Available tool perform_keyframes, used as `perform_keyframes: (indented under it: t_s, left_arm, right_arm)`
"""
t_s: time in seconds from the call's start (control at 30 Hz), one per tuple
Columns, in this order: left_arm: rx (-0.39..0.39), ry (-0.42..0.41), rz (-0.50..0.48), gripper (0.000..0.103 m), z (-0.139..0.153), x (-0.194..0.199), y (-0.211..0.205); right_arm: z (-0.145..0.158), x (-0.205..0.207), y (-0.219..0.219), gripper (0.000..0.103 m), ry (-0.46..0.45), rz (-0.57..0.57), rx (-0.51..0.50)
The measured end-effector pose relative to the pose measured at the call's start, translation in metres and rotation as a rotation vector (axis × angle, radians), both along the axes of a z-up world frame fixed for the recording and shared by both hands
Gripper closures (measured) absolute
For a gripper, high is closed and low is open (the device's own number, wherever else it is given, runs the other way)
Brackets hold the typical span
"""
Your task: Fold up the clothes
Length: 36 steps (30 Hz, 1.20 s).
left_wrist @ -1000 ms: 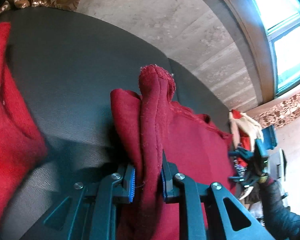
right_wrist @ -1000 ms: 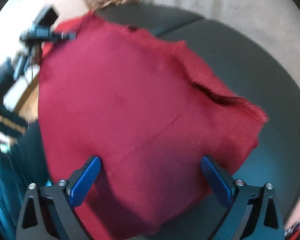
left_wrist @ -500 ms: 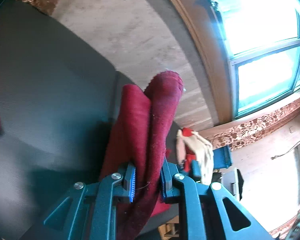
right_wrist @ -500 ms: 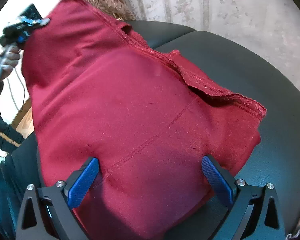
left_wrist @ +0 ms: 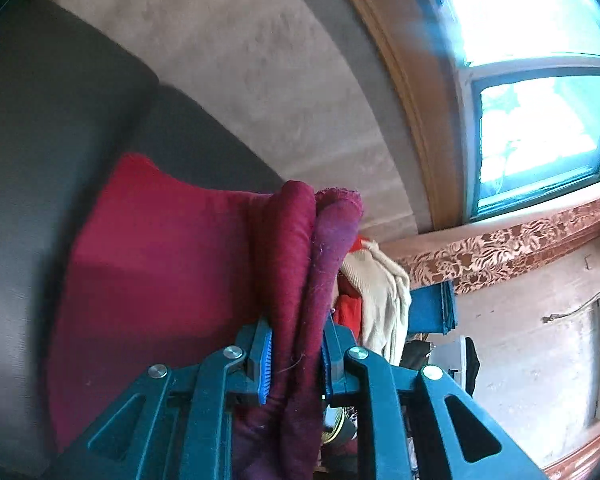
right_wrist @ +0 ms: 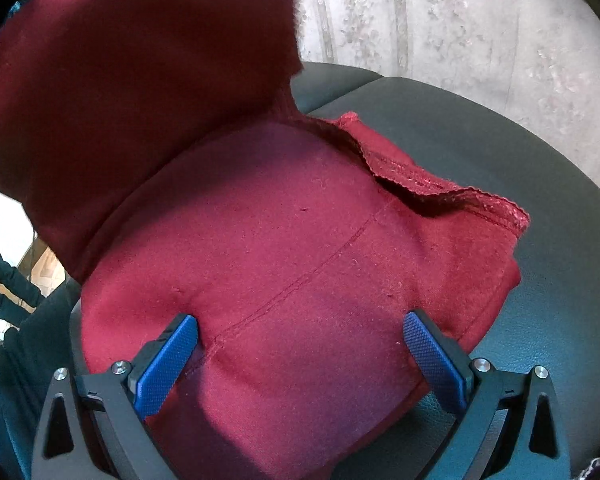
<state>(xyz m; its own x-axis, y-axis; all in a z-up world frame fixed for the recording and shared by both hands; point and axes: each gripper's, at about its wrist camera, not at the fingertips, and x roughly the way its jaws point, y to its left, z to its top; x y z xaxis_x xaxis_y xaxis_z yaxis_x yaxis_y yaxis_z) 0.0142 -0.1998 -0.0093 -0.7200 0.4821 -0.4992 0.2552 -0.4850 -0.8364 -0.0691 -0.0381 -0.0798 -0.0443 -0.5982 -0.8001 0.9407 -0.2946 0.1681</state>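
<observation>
A dark red garment point(right_wrist: 300, 248) lies on a black leather seat point(right_wrist: 540, 208). My left gripper point(left_wrist: 296, 356) is shut on a bunched fold of the red garment point(left_wrist: 300, 248) and holds it raised above the seat point(left_wrist: 40, 140). In the right wrist view the lifted part point(right_wrist: 140, 60) stands up at the upper left, curling over the flat part. My right gripper point(right_wrist: 300, 356) is open, its blue pads point(right_wrist: 168, 364) pressed down on the near part of the garment, one on each side.
A pile of cream and red clothes point(left_wrist: 380, 292) and a blue item point(left_wrist: 432, 308) sit beyond the seat's edge. A window point(left_wrist: 540, 80) and patterned wall border point(left_wrist: 500, 248) lie to the right. A grey wall point(right_wrist: 460, 20) is behind the seat.
My left gripper has lifted its edge of the garment higher and carried it over toward the flat part. The right gripper has stayed pressed on the near part, open.
</observation>
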Motion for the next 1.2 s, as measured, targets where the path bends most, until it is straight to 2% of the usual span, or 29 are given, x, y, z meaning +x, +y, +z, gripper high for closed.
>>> perform_keyframes:
  t_s: [0.2, 0.37, 0.43, 0.57, 0.8, 0.93, 1.13, 1.2]
  left_arm:
    - [0.011, -0.036, -0.036, 0.086, -0.019, -0.034, 0.048]
    - [-0.061, -0.099, -0.082, 0.086, -0.039, -0.061, 0.076]
    - [-0.069, -0.154, -0.091, 0.086, -0.058, -0.068, 0.079]
    - [-0.015, -0.229, -0.083, 0.086, -0.089, -0.07, 0.079]
    - [0.074, -0.23, -0.093, 0.082, -0.074, -0.057, 0.069]
    - [0.102, -0.188, -0.139, 0.08, -0.046, -0.048, 0.064]
    - [0.083, -0.147, -0.205, 0.076, -0.015, -0.046, 0.068]
    - [0.035, -0.17, -0.247, 0.073, -0.015, -0.051, 0.075]
  right_arm:
    - [-0.002, -0.001, 0.004, 0.0, -0.004, -0.012, -0.058]
    - [-0.002, 0.0, 0.005, 0.0, -0.007, -0.013, -0.077]
    - [-0.002, 0.0, 0.005, 0.0, -0.007, -0.013, -0.081]
    - [-0.002, 0.003, 0.004, 0.0, 0.008, -0.013, -0.08]
    - [0.007, 0.011, 0.002, 0.0, 0.049, -0.016, -0.078]
    - [0.019, 0.019, 0.008, 0.0, 0.063, -0.002, -0.073]
    - [0.037, 0.033, 0.025, 0.0, 0.079, -0.007, -0.073]
    - [0.04, 0.038, 0.032, 0.0, 0.073, -0.021, -0.069]
